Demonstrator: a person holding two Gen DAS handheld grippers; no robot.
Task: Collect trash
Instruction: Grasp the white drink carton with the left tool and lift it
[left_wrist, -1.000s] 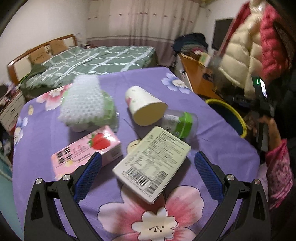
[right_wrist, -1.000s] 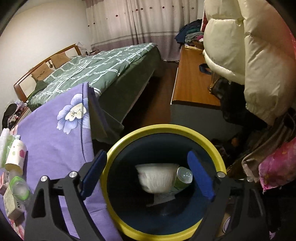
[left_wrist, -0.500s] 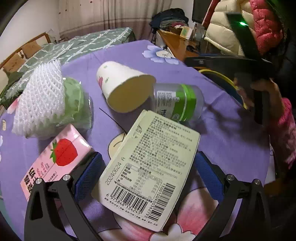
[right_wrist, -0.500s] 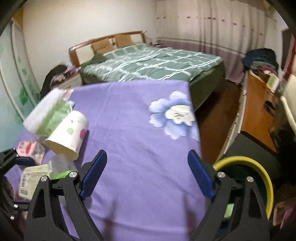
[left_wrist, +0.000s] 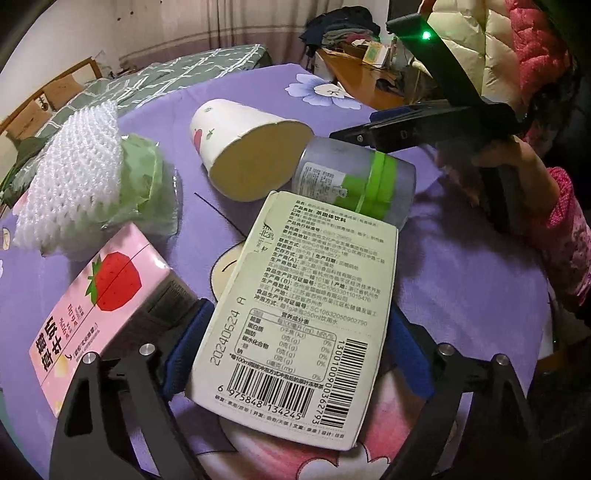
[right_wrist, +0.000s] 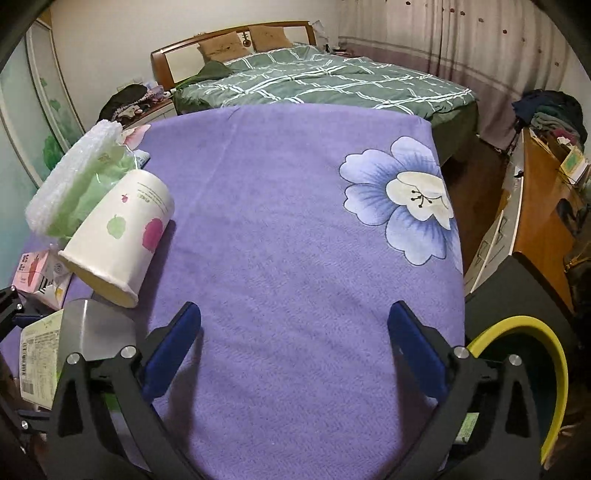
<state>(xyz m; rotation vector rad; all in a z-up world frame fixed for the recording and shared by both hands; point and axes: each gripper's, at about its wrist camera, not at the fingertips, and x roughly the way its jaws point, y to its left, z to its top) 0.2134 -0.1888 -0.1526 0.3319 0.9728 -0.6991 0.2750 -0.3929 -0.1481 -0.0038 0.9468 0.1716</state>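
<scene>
1. Since a second ago the left gripper (left_wrist: 295, 350) has come down over the pale green carton (left_wrist: 295, 317), which then lay ahead of its fingers; the right gripper (right_wrist: 295, 350) has swung from above the yellow-rimmed bin (right_wrist: 532, 369) to over the purple tablecloth (right_wrist: 295, 221).
2. Left gripper: jaws closing, with the carton's barcode end between the blue pads; whether the pads already press on it I cannot tell, though both sit at its edges.
3. Left of that carton lies a pink strawberry carton (left_wrist: 99, 306), just beside the left finger; behind it, a white foam net (left_wrist: 70, 192) over a green plastic bag (left_wrist: 144, 177).
4. Beyond the pale carton a paper cup (left_wrist: 247, 155) lies on its side, mouth toward the camera; a bottle with a green band (left_wrist: 354, 181) lies beside it, touching the carton's far end.
5. Right gripper: jaws opening and wide, nothing between them but bare cloth; in its own view the cup and bottle lie off to the left, the bin's rim at the lower right.
6. In the left view one finger of the right gripper reaches just over the bottle; a hand (left_wrist: 491, 158) in a pink sleeve (left_wrist: 569, 251) holds it.
</scene>
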